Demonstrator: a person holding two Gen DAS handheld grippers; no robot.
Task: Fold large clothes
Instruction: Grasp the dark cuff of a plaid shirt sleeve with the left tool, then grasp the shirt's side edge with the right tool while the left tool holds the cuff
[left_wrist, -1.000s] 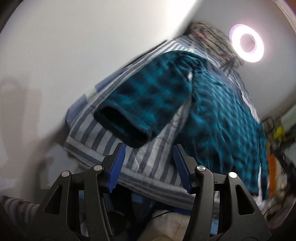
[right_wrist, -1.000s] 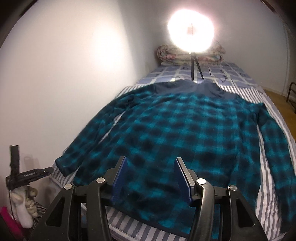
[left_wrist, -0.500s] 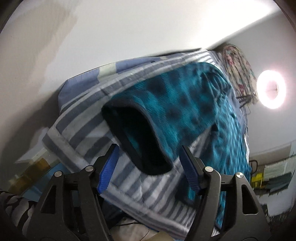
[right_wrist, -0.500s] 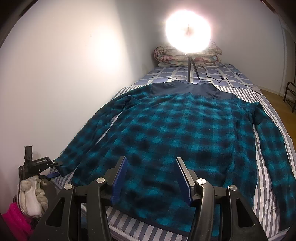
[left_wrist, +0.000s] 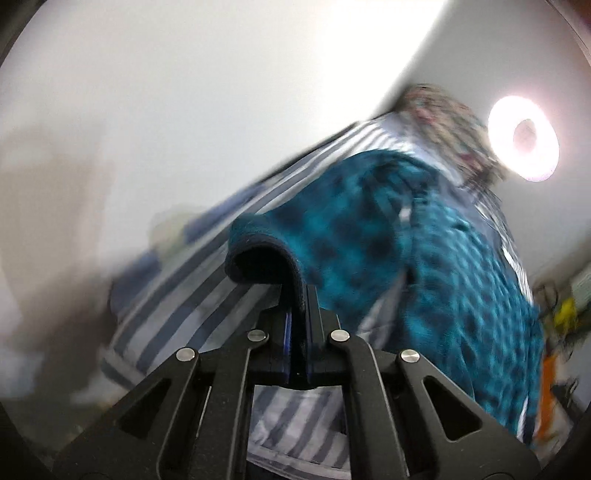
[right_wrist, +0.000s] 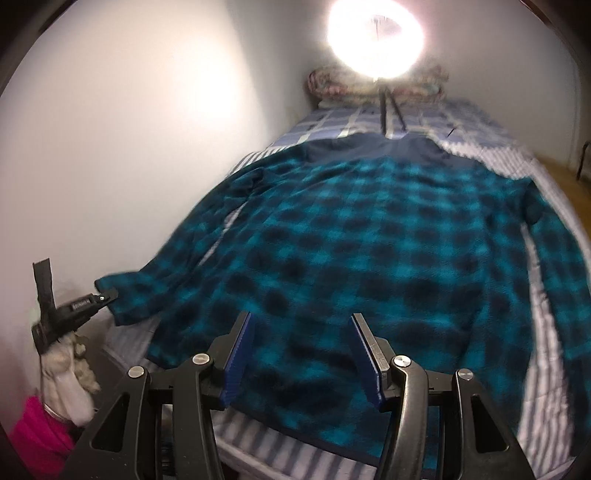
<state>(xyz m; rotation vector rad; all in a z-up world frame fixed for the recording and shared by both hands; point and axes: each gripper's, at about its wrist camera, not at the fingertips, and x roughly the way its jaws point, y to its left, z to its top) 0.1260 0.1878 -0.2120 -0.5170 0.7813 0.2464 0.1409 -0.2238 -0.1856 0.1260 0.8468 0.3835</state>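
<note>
The left gripper (left_wrist: 298, 295) is clamped on the dark cuff (left_wrist: 266, 254) of one sleeve of the single teal plaid shirt (right_wrist: 369, 251); the right gripper (right_wrist: 301, 350) hangs with its jaws spread wide above the shirt's near hem, holding nothing. The shirt lies flat on a striped bedspread (right_wrist: 546, 332) (two sleeves out sideways), long axis running away, collar at the far end; beyond it stand one folded quilt (right_wrist: 340, 83) and one ring light (right_wrist: 375, 37).

fuzzy fleece shirt (right_wrist: 369, 236), matt striped cotton bedsheet (left_wrist: 177, 295)
</note>
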